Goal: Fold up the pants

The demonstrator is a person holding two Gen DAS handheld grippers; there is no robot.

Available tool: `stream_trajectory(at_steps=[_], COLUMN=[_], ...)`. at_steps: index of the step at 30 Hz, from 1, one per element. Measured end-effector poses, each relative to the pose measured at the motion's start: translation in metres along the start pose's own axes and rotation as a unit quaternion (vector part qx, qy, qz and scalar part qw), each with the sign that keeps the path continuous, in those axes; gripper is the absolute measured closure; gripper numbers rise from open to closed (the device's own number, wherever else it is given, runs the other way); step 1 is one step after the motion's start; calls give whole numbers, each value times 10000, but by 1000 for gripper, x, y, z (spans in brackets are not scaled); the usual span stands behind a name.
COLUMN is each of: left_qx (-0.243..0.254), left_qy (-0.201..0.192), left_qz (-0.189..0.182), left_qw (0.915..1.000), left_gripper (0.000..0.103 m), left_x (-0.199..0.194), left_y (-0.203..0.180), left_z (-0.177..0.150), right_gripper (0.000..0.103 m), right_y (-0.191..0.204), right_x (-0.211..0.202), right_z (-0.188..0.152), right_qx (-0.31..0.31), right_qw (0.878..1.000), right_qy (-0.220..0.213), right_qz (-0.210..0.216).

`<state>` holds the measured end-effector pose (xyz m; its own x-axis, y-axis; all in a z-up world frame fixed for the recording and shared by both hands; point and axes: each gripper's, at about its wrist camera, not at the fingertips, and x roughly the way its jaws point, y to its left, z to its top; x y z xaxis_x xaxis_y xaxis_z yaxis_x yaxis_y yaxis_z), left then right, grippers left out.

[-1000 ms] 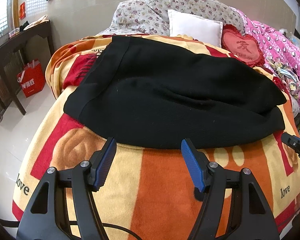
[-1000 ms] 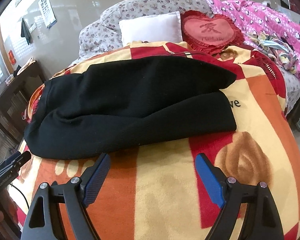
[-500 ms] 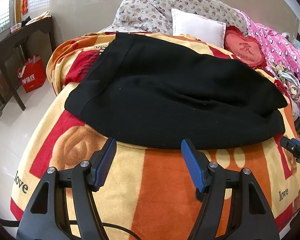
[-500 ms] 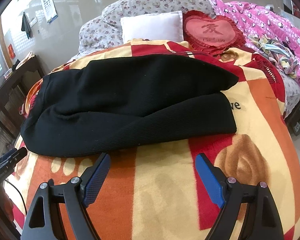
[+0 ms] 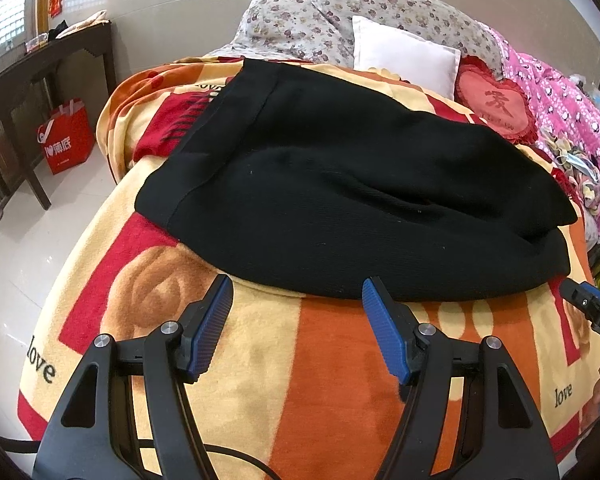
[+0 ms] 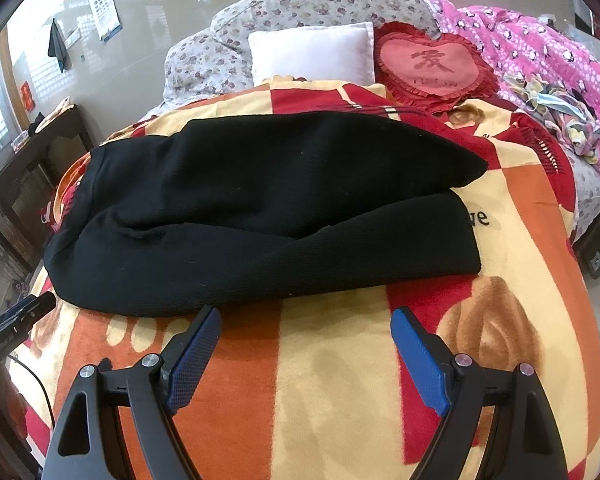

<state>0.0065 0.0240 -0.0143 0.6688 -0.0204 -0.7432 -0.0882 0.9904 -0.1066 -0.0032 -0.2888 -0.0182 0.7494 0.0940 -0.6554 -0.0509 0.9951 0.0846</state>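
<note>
Black pants [image 5: 340,208] lie across an orange, red and yellow blanket [image 5: 332,380] on a bed, one leg folded over the other. The waistband is at the left, the leg ends at the right [image 6: 456,216]. My left gripper [image 5: 296,300] hovers open just before the near edge of the pants, nothing between its blue pads. My right gripper [image 6: 304,320] is open too, just short of the same near edge [image 6: 260,280], further right along it. The tip of the right gripper [image 5: 588,308] shows at the left wrist view's right edge; the left gripper [image 6: 16,320] shows at the right wrist view's left edge.
A white pillow [image 6: 312,56], a red heart cushion [image 6: 432,64] and flowered pillows [image 5: 340,12] lie at the bed's head. Pink bedding [image 6: 540,52] is heaped at the right. A dark wooden table [image 5: 28,80] and a red bag [image 5: 66,136] stand on the floor left of the bed.
Both grippers have drifted slightly, so the pants sit a little higher and further in view. Both stay open; the pants have not moved.
</note>
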Motion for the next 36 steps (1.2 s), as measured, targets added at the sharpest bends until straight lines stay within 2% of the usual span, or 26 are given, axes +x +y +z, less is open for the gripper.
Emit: stream_trajectory(at_steps=[23, 36], left_qx=[-147, -387], left_qy=[23, 179], left_qz=[2, 68], left_qw=[9999, 9991], left_gripper=[36, 36], left_x=[1, 5], left_y=[10, 37], left_z=[2, 1], right_gripper=[18, 18], right_y=[5, 8], right_x=[4, 7], right_z=[3, 8], right_qx=[-29, -10], right_qw=[10000, 10000], right_qy=[33, 43], right_qz=[33, -1])
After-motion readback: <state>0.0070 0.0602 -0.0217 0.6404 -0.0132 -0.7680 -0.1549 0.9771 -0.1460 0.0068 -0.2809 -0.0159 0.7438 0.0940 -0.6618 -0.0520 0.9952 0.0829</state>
